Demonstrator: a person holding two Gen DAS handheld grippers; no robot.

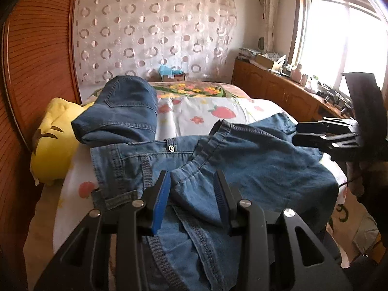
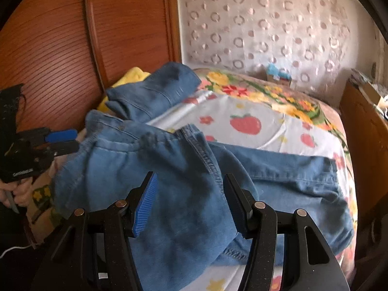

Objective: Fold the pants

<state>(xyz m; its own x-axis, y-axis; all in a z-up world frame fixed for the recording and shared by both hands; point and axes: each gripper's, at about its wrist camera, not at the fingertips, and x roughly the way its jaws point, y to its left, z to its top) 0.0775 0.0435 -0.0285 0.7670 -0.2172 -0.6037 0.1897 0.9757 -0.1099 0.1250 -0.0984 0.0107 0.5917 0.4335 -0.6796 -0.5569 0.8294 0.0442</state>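
Blue denim pants lie crumpled on the bed, waistband with a metal button toward the middle, one leg bunched up at the far left over a yellow plush. They also show in the right wrist view. My left gripper is open just above the waistband fabric, holding nothing. My right gripper is open over the near part of the pants, holding nothing. The right gripper shows at the right edge of the left wrist view, the left gripper at the left edge of the right wrist view.
The bed has a white sheet with strawberry prints and a floral blanket behind. A yellow plush lies by the wooden headboard. A wooden cabinet with clutter runs under the window at right.
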